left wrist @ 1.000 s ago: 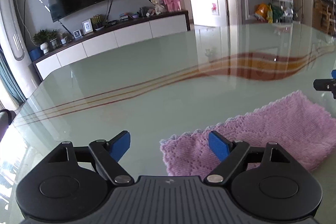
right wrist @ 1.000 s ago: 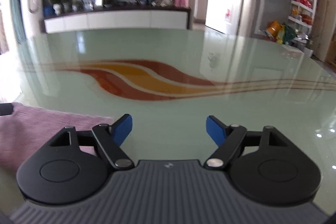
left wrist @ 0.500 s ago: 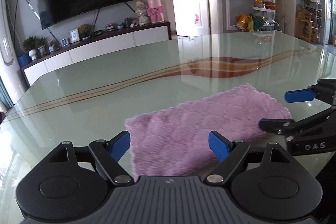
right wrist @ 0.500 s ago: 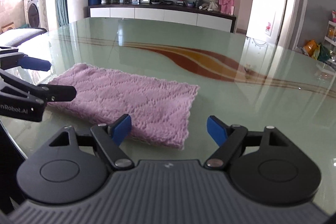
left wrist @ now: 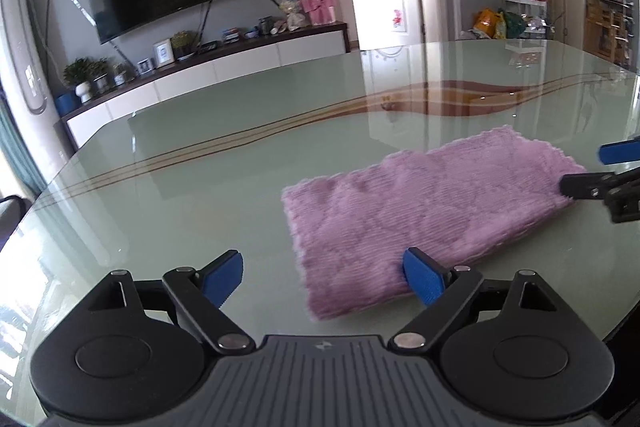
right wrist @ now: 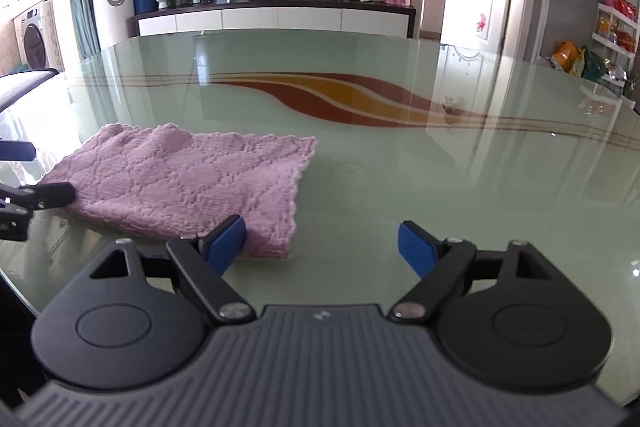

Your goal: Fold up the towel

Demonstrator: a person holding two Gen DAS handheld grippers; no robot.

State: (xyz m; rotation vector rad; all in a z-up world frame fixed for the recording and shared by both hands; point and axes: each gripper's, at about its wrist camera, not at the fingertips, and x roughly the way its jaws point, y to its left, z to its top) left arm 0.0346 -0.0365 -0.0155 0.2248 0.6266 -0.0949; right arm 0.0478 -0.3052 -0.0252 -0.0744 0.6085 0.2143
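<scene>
Over the pale green glass table (left wrist: pixel 224 187) with its orange and brown swirl, both blue-padded grippers now framing the fluffy lilac knitted towel (left wrist: pixel 424 211), which a second ago sat only at the edge of each view. Left gripper (left wrist: pixel 322 277) lined up on the near left corner, jaws just been opening a touch wider, nothing between the pads but the towel's corner lying below and ahead, not pinched. Right gripper (right wrist: pixel 322 245) likewise on the near right corner, jaws also just been widening, left pad just over the towel's edge, no grip yet. Both released, then, and closing in as a pair. Looks like the approach for a first fold: two near corners about to be taken.

Towel itself lying flat near the table's front edge, long side across, between the two grippers. Rectangular, plush, quilted in a diamond pattern with a scalloped border. Small raised bump near the far left corner in the right view. Appears thick, possibly doubled already; cannot say for sure.
</scene>
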